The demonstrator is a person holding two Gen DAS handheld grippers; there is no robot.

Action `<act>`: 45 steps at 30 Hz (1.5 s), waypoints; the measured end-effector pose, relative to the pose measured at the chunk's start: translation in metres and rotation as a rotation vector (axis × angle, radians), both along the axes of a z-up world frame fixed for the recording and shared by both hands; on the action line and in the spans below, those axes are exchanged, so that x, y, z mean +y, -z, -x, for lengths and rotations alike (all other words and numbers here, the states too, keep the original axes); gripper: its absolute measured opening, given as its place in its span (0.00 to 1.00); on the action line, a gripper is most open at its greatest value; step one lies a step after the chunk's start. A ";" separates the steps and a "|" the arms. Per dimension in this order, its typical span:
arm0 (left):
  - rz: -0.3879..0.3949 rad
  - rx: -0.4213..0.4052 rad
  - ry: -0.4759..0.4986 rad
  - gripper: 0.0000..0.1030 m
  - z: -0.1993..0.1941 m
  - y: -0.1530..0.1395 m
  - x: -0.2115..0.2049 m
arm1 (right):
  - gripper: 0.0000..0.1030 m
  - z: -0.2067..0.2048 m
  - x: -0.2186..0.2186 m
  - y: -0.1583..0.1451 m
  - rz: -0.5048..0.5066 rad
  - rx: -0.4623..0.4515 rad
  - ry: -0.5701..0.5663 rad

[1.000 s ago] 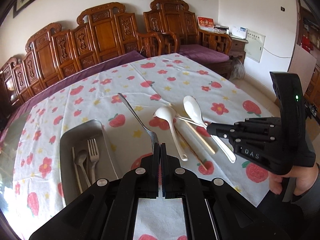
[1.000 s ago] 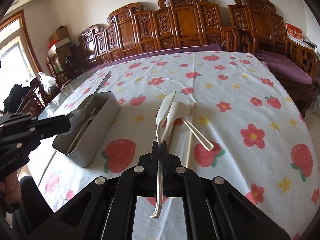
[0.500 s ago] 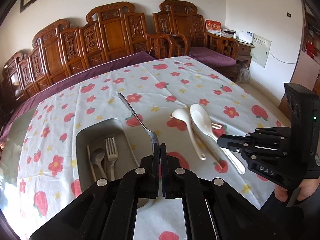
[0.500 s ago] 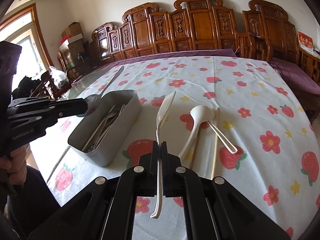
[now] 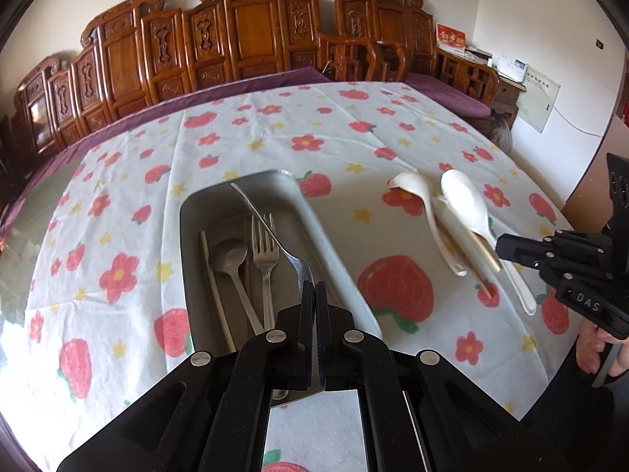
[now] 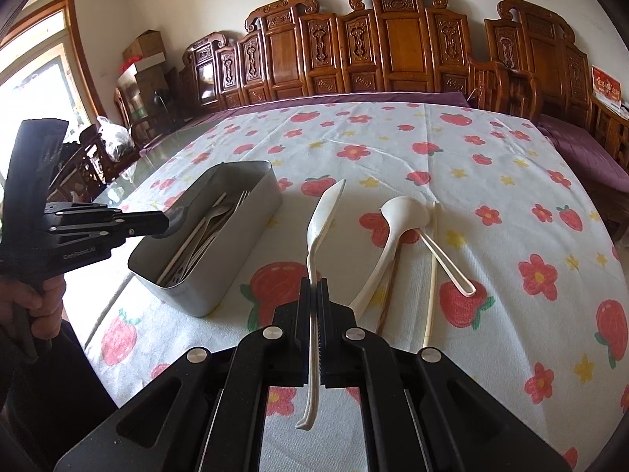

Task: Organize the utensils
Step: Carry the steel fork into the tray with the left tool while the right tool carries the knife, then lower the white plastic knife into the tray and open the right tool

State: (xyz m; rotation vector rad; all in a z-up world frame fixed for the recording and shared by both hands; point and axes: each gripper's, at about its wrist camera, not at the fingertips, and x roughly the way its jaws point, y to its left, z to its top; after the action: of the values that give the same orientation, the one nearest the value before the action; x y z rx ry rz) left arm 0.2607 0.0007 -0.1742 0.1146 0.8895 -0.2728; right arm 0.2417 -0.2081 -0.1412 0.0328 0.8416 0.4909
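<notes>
Left wrist view, change: over the last second the left gripper [image 5: 314, 289] has swung from the bare cloth to hang right over the metal tray [image 5: 338, 251], so I judge its load is about ready to drop in
Left wrist view, fingers: pressed together on the metal spoon [image 5: 271, 228], bowl end pinched between them
Left wrist view, axis: the spoon's handle runs straight ahead of the fingers, tilted up and a little left, roughly along the tray's length, handle tip above the far end
Left wrist view, tray contents: below and just left of the fingers lie a fork [image 5: 265, 259], a second metal spoon [image 5: 230, 259] and a pale chopstick [image 5: 214, 275], all lengthwise
Left wrist view, leftovers: well to the right of the fingers on the worktop [image 5: 275, 133], another white spoon [image 5: 428, 216] lies with a few thin pieces beside it
Right wrist view, change: the right gripper [image 6: 314, 299] has drifted left with its load, and the tray now sits nearer, ahead and to the left
Right wrist view, fingers: clamped on the handle of a white spoon [image 6: 320, 228], held clear of the cloth
Right wrist view, axis: bowl points ahead and slightly right, seen edge-on; the handle tail hangs back below the fingers
Right wrist view, meaning: second in line, I reckon, once the left side lets go
</notes>
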 end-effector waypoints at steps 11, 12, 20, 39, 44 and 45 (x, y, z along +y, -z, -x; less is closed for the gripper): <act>0.028 0.067 -0.045 0.01 -0.011 0.033 0.014 | 0.04 0.000 0.006 0.007 0.030 0.016 -0.012; 0.040 0.073 -0.053 0.01 -0.012 0.035 0.016 | 0.04 0.000 0.008 0.008 0.034 0.018 -0.014; 0.067 0.054 -0.102 0.03 -0.012 0.032 0.028 | 0.04 -0.001 0.017 0.008 0.054 0.006 -0.026; 0.076 -0.061 -0.183 0.13 0.001 -0.011 0.073 | 0.04 -0.038 0.107 -0.027 0.026 -0.021 -0.124; 0.071 -0.075 -0.213 0.13 0.002 -0.017 0.092 | 0.04 -0.046 0.137 -0.027 0.024 -0.006 -0.151; 0.071 -0.078 -0.216 0.13 0.002 -0.018 0.094 | 0.04 -0.049 0.144 -0.026 0.024 0.000 -0.155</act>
State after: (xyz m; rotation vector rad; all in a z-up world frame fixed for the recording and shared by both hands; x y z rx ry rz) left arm 0.2586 0.0951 -0.1561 -0.0369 0.8064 -0.0972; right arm 0.2907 -0.0638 -0.1152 -0.0545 0.8540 0.6263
